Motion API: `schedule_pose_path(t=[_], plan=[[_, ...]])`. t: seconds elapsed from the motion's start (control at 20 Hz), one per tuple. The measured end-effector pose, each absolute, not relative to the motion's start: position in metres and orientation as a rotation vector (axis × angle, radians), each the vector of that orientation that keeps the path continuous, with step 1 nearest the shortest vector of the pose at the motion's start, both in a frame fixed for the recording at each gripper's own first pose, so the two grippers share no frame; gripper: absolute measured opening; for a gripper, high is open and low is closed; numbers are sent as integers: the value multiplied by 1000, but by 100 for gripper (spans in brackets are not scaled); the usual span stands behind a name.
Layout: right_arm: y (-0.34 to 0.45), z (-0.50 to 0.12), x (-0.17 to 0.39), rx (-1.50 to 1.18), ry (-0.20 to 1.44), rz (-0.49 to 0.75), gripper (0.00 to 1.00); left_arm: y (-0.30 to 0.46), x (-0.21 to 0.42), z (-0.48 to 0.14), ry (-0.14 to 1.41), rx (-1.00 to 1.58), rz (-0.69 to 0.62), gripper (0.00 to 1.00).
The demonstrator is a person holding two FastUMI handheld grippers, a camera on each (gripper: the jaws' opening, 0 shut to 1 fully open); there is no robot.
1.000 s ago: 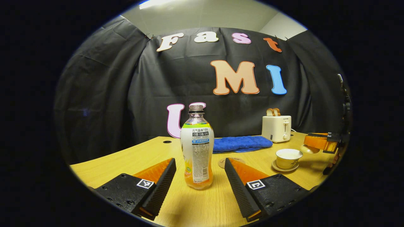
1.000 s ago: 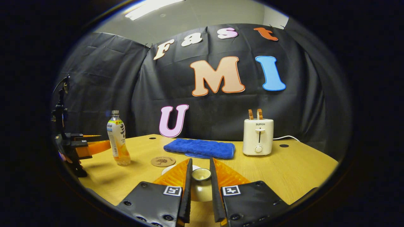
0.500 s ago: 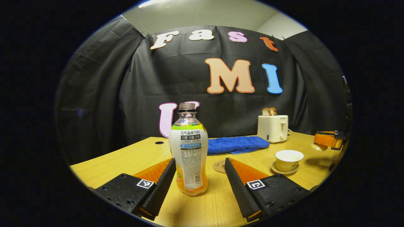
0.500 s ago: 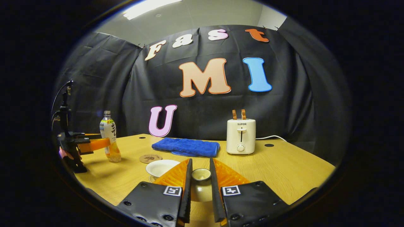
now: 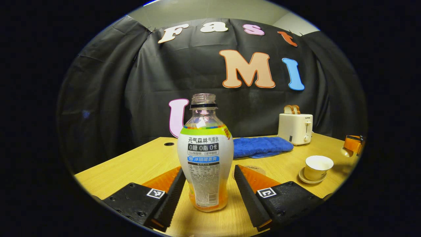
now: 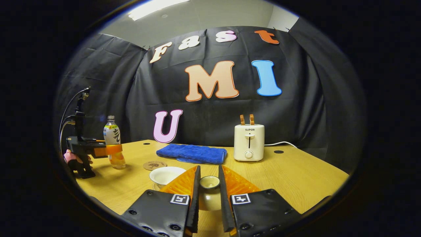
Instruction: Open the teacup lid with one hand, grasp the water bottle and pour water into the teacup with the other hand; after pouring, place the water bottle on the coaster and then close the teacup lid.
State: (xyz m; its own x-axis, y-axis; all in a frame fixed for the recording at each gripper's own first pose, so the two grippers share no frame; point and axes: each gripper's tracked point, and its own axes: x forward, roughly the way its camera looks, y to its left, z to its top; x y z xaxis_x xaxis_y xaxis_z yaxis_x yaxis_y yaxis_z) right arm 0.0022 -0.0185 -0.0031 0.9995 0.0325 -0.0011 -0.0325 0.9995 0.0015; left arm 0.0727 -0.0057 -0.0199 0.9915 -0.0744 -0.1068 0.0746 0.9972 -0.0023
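While the water bottle (image 5: 205, 158) stands upright on the bench (image 5: 144, 164) | left hand-held gripper (image 5: 208, 184) spread wide around it, contact unclear | right hand-held gripper (image 6: 209, 187) clamps the teacup lid (image 6: 210, 182), its rim hidden | teacup (image 6: 166, 175) uncovered, coaster (image 5: 255, 169) partly hidden.

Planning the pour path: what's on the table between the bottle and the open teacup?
In the right gripper view, the round coaster lies between the water bottle and the teacup; otherwise bare table.

Ceiling light (image 6: 158, 6) overhead; table (image 6: 296, 177) evenly lit, soft shadows; strong fisheye edge bending.
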Motion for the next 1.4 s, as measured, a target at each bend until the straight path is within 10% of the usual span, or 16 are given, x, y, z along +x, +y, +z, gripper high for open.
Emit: schedule_pose_path(t=[0.8,1.4], plan=[[-42,-2,1,0,1,-10,32,-12,81,-30,196,107,-84,54],[-82,1,3,-4,-3,-97,32,-36,78,32,82,924,5,53]])
